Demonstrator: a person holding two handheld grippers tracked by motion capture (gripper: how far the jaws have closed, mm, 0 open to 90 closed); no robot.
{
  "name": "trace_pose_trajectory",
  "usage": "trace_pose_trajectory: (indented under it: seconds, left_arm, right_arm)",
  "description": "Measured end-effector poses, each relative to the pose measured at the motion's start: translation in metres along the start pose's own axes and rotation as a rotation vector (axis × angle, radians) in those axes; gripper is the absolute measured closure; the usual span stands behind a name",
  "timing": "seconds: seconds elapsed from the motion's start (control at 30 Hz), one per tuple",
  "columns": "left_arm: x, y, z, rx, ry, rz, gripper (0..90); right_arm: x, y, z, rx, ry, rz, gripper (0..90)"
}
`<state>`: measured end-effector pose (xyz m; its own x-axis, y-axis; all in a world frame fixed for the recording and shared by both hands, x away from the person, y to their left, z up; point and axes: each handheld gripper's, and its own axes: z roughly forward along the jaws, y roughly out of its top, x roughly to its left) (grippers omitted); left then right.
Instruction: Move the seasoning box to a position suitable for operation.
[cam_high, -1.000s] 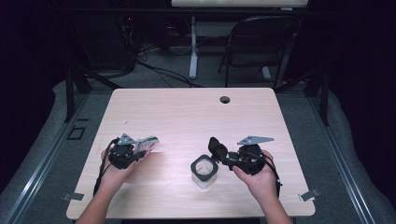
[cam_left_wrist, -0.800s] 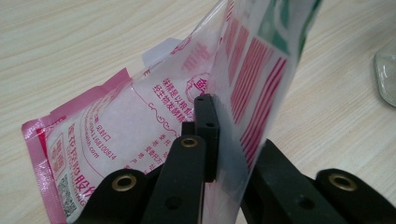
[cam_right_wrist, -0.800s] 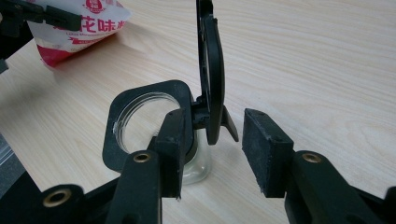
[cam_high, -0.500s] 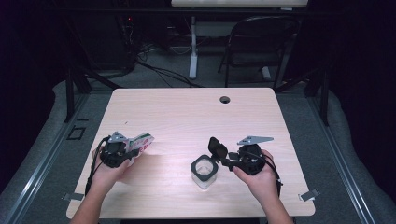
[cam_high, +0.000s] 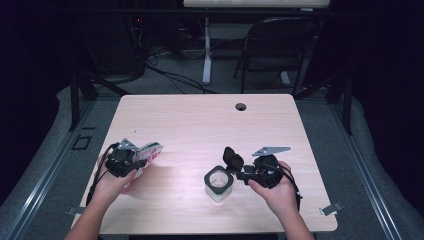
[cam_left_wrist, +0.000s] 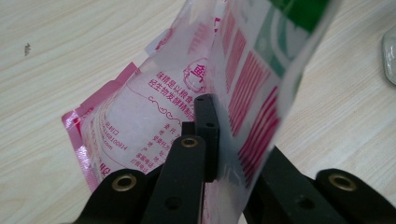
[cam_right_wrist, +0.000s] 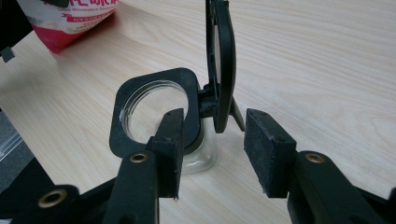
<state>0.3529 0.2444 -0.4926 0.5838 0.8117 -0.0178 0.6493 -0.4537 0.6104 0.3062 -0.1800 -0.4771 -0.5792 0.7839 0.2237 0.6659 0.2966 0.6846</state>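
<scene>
A pink-and-white plastic pouch (cam_left_wrist: 187, 84) with red print and a green patch stands tilted off the table, my left gripper (cam_left_wrist: 224, 135) shut on it. In the high view that gripper (cam_high: 142, 159) and pouch (cam_high: 152, 151) are at the table's left. A clear jar (cam_right_wrist: 201, 158) with a black square collar stands at the front centre, its black flip lid (cam_right_wrist: 219, 65) swung upright. My right gripper (cam_right_wrist: 217, 126) is open; its jaws have just been opening. The lid's hinge lies between the pads, untouched. From above, the right gripper (cam_high: 241, 172) is just right of the jar (cam_high: 218, 184).
The wooden table (cam_high: 200, 125) has a round cable hole (cam_high: 241, 106) near its far edge. Beyond it stand a folding chair (cam_high: 280, 45) and a white post (cam_high: 207, 50), with cables on the floor.
The left hand with the pouch has shifted slightly to the left. The right hand and the jar have stayed put.
</scene>
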Motion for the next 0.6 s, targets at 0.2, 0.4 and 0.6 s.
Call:
trace_pose_trajectory:
  seconds: [0.2,0.4,0.6]
  left_arm:
    - [0.008,0.005,-0.007,0.032,-0.024,0.000,90.0]
    - [0.010,0.013,-0.012,0.063,-0.012,0.022,90.0]
    - [0.014,0.021,-0.023,0.070,0.037,0.048,90.0]
  right_arm:
    - [-0.001,0.000,-0.002,-0.006,0.004,0.006,57.7]
    - [-0.001,0.001,-0.004,-0.012,0.004,0.005,57.4]
    - [-0.002,0.002,-0.007,-0.012,0.020,0.008,57.6]
